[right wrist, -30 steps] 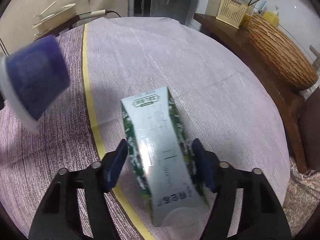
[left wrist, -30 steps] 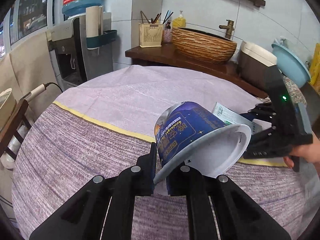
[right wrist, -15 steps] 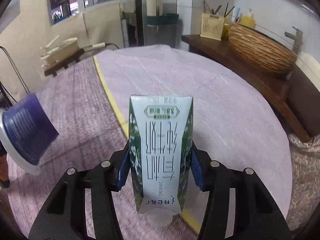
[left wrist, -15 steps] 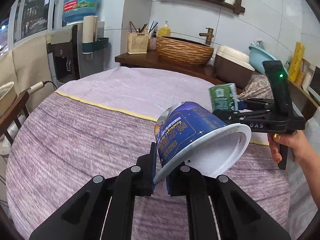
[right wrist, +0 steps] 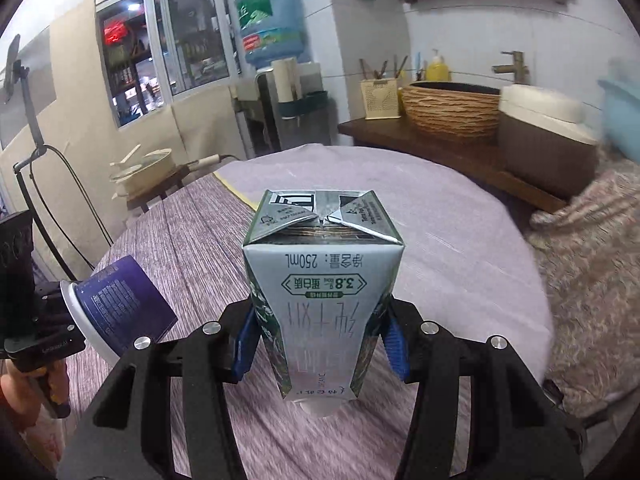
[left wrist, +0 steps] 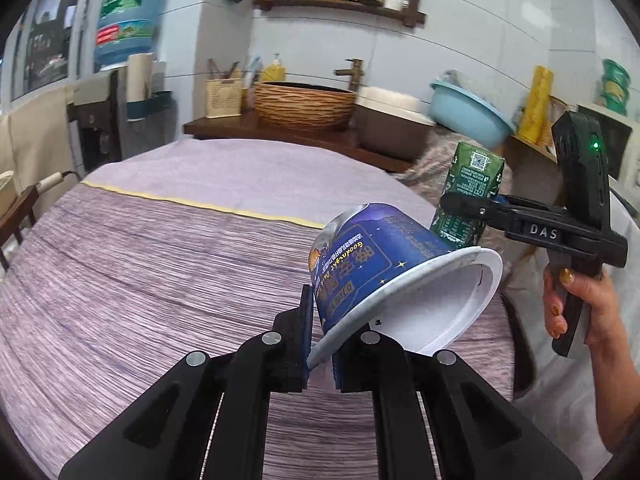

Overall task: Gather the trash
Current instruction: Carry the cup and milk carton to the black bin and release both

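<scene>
- While both hands are raised over the counter, each hand-held gripper carries trash.
- Left hand-held gripper: jaws nearly closed, pinching the white rim of a blue paper cup, which is tilted, mouth toward the camera.
- Right hand-held gripper: partly open, its jaws having just closed further; blue pads clamp a green-and-white milk carton, held upside down, off the purple cloth.

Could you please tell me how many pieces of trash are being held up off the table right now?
2. The blue cup is pinched by its rim in the left tongs; the green milk carton is clamped in the right tongs.
</scene>
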